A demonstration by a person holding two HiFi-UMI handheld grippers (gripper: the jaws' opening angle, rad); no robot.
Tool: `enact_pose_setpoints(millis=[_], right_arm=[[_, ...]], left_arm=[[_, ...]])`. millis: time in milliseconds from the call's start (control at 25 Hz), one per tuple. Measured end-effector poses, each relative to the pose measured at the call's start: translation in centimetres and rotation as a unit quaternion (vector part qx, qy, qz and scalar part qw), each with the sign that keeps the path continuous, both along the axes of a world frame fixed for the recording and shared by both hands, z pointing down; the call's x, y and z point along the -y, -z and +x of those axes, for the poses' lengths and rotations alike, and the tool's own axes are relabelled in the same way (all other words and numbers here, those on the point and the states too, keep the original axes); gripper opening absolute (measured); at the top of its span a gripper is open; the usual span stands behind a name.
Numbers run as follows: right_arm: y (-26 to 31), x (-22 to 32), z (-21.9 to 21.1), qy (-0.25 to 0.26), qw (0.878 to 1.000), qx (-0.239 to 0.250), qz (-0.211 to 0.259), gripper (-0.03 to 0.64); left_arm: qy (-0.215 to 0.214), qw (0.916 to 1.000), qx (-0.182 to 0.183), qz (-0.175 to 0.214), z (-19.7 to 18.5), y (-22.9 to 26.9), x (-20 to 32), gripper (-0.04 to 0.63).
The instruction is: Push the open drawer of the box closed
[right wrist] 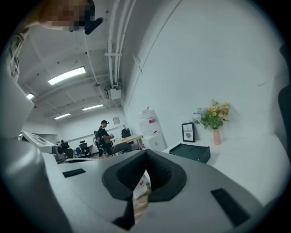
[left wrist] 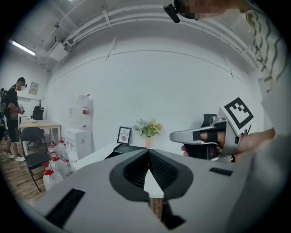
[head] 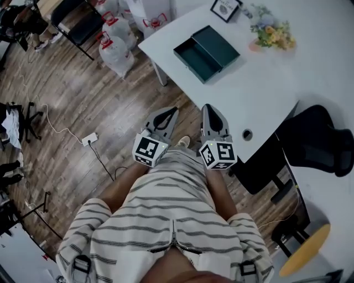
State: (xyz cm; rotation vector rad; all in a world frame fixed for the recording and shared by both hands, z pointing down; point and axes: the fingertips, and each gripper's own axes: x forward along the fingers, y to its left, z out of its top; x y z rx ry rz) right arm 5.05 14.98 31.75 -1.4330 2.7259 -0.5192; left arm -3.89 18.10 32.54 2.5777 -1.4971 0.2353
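A dark green box point(head: 207, 53) lies on the white table point(head: 276, 83), its drawer point(head: 194, 61) pulled out toward the table's left edge. Both grippers hang in front of my striped shirt, short of the table's near edge and well apart from the box. My left gripper point(head: 172, 110) is shut with nothing in it, and so is my right gripper point(head: 208, 106). In the left gripper view the jaws point(left wrist: 148, 152) meet, with the box point(left wrist: 125, 148) far beyond. The right gripper view shows closed jaws point(right wrist: 146, 152) and the box point(right wrist: 191, 151) off to the right.
A framed picture point(head: 225, 8) and a vase of flowers point(head: 271, 32) stand at the table's far side. A black office chair point(head: 318, 146) is at the right. White bags point(head: 116, 47) and a power strip point(head: 89, 139) lie on the wooden floor. A person stands far off point(right wrist: 104, 136).
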Motion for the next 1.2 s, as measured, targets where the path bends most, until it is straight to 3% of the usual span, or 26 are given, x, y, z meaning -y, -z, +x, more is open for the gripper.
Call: enact_pose_setpoints(millis=[240,520,880,1200], right_arm=[[-1.6,1.5,-0.9,0.006,1.0,0.002,-0.025,0.009],[-3.1,4.5,-2.3,-0.008,0.999,-0.014,-0.05,0.009],[-5.0,9.8,-3.8,-0.051,0.995,-0.037,-0.075,0.009],[-5.6,13.7,-2.6,-0.101,0.991,-0.043,-0.082,0.009]], left_arm=[[0.01,0.9998,0.002,-0.02,-0.9,-1.2,2.1,-0.002],[-0.01,0.9994,-0.002,-0.033,-1.9,-2.0,5.8,-0.002],[-0.039,0.9972,-0.011,-0.063,-3.8,-4.0,12.2,-0.002],[-0.082,0.9939,-0.003,-0.074,-3.7,-5.9,15.8,-0.002]])
